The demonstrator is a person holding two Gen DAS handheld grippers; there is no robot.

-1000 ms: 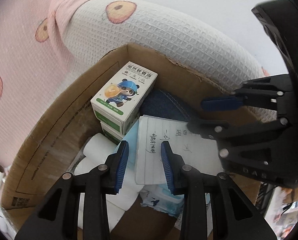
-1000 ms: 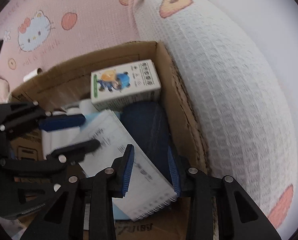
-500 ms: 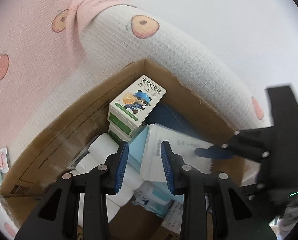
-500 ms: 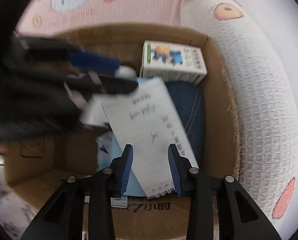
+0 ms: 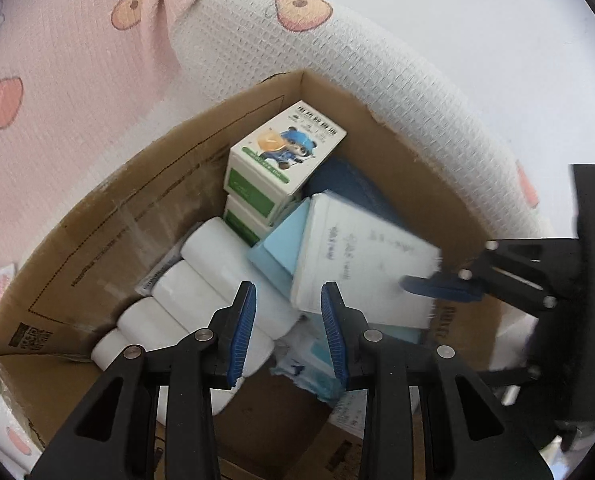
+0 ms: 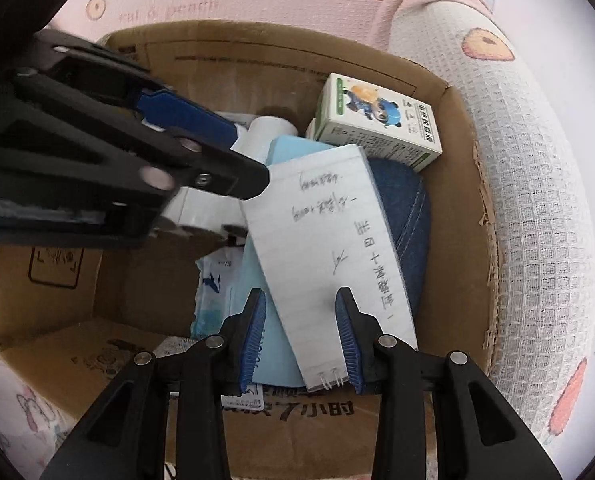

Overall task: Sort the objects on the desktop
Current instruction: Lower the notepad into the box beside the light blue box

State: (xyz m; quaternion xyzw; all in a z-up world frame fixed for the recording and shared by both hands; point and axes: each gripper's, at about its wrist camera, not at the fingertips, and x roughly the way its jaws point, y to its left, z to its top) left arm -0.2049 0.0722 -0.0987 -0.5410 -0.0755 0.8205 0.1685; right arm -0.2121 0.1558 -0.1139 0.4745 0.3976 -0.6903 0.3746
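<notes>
Inside the cardboard box (image 6: 457, 184), which sits against a white waffle-weave cushion (image 5: 377, 88) with peach prints, there's a whole pile of stuff. A spiral notepad (image 6: 329, 248) with handwriting lies tilted on top, partly over a light blue book (image 5: 281, 248) and a folded bit of denim (image 6: 409, 216). Behind it, two white-and-green cartons with a cartoon panda (image 5: 285, 156) are stacked in the far corner. A row of white rolls (image 5: 201, 288) lies along the left side in the left wrist view, with a blue-printed tissue pack (image 6: 213, 292) lower down.

The right gripper (image 6: 300, 338) hangs over the notepad's spiral end with its fingers apart, nothing clamped. The left gripper (image 5: 288, 334) hovers above the rolls and notepad, fingers apart too, holding nothing.
</notes>
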